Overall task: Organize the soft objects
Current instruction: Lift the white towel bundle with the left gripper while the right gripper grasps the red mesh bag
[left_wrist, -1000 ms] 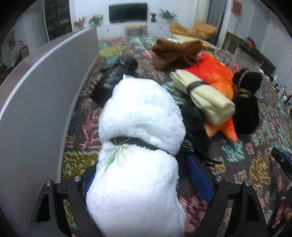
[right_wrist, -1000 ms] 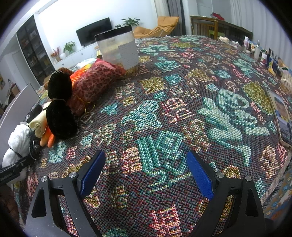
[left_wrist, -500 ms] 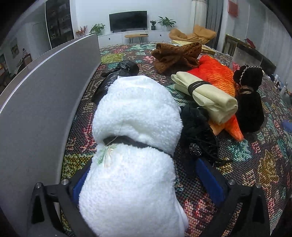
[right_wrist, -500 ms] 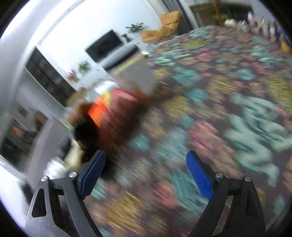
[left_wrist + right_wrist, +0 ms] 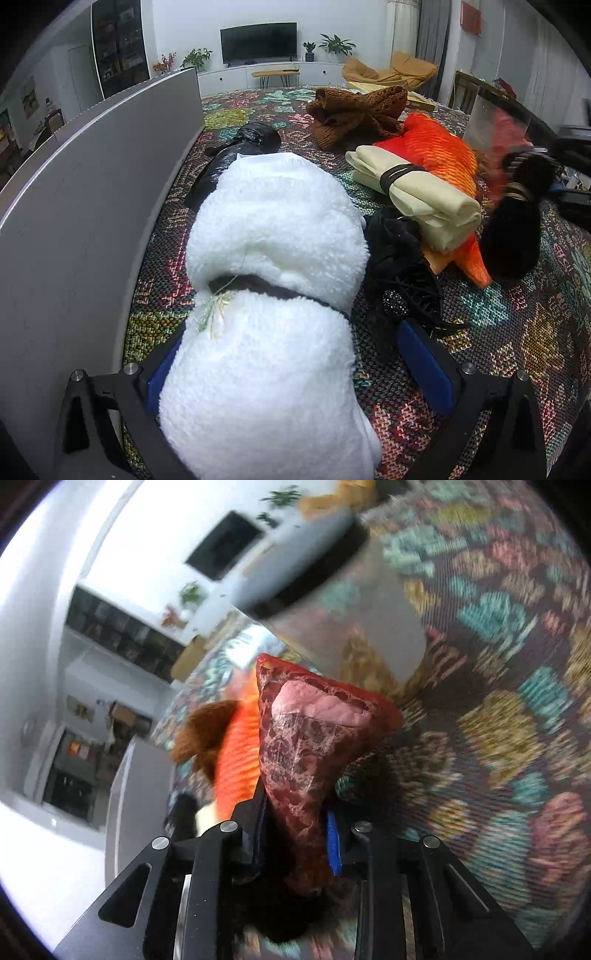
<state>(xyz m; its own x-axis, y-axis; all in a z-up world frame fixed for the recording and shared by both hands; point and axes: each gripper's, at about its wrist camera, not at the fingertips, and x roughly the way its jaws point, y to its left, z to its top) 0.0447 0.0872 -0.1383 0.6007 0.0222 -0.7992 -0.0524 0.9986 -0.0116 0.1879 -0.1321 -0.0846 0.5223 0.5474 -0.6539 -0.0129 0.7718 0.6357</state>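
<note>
- Two views reach me, and the left wrist one comes first: a bench (image 5: pixel 517 332) under a thick woven cloth of teal, yellow and red blocks, a grey panel (image 5: pixel 92 221) standing along its left edge, and a living room beyond with one dark television (image 5: pixel 258 42) on a white wall.
- I count seven soft things here: one white fleece bundle (image 5: pixel 273 295) cinched by a dark band, one shiny black bundle (image 5: pixel 236 158) behind it, one tangle of black lace (image 5: pixel 402 273) to its right, one cream roll (image 5: pixel 424 195) strapped with a black band and lying on one fuzzy orange bundle (image 5: pixel 436 155), one brown knit heap (image 5: pixel 354 114) farther back, and one furry black bundle (image 5: pixel 517 229) at the right.
- My left claw (image 5: pixel 291 365) is spread wide around the near end of the white fleece bundle; its blue left pad touches the fleece, while the right pad stands clear.
- Right wrist view, tilted and smeared: the same patterned cloth, the television, dark shelving.
- My right claw (image 5: pixel 295 834) is squeezed onto one red lace-covered bundle (image 5: pixel 310 746), mottled and netted, which rises from between the pads, with the orange bundle beside it.
</note>
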